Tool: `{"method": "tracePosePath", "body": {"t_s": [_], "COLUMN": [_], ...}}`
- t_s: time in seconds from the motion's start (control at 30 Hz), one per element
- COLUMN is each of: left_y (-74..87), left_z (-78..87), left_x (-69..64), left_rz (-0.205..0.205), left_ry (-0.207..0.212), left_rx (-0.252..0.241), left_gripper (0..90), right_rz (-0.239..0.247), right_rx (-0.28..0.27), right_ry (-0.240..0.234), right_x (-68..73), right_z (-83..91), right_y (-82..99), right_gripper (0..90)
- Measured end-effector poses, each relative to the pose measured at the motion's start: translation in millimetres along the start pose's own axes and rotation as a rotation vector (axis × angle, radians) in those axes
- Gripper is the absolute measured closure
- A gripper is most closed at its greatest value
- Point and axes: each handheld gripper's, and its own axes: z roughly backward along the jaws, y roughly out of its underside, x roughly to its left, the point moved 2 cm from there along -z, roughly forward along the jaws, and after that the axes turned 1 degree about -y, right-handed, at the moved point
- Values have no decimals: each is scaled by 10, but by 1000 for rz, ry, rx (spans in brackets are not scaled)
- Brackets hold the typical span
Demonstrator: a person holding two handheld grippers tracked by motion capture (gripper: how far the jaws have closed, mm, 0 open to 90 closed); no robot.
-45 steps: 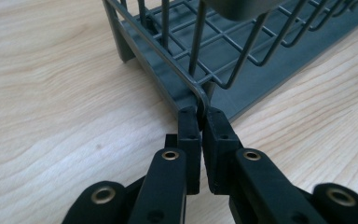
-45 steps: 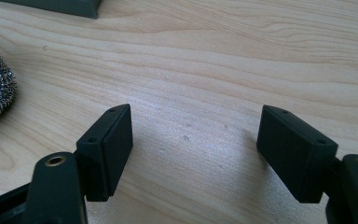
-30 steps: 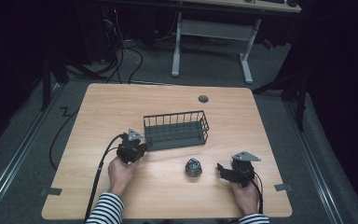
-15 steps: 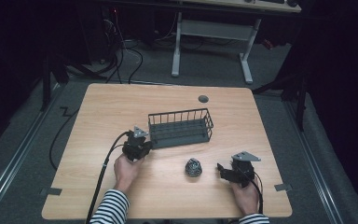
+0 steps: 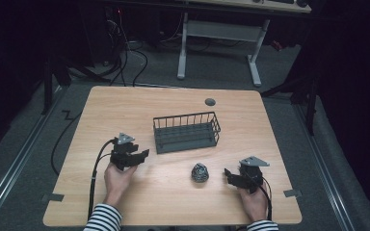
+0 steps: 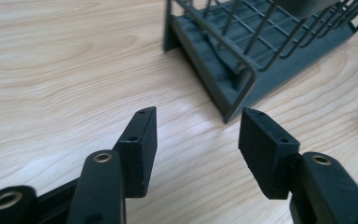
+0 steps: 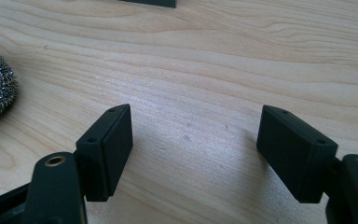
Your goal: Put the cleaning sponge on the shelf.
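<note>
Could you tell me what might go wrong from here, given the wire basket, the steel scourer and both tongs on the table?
1. The left tongs, whose jaws have just been opening with nothing between them, sit close to the wire basket; a careless reach could knock its corner and slide it.
2. The steel scourer is round and loose, so the open right tongs might roll it away rather than grip it.

The wire basket (image 5: 187, 132) stood mid-table as the one tall obstacle. Bare wood lay open behind it, broken only by a small grommet (image 5: 210, 101), and wide to its left. In front of it, a steel scourer (image 5: 200, 173) sat near its right end, with open passage on either side.
</note>
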Motion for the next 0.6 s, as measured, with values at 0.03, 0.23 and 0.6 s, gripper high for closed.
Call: {"method": "tracePosePath", "body": {"t_s": [0.03,0.23,0.6], "left_y": [18,195,470], "left_z": [26,177,250], "left_x": [19,132,271], "left_rz": [2,-3,-11], "left_ry": [-10,-59,-132], "left_rx": [2,-12,12], "left_gripper": [458,436,397], "right_rz": [1,1,2], "right_rx": [0,-1,1], "right_ry": [0,-1,-3], "right_x": [-1,-1,1], "right_z": [0,0,0], "right_y": [0,0,0], "right_gripper": [270,270,267]}}
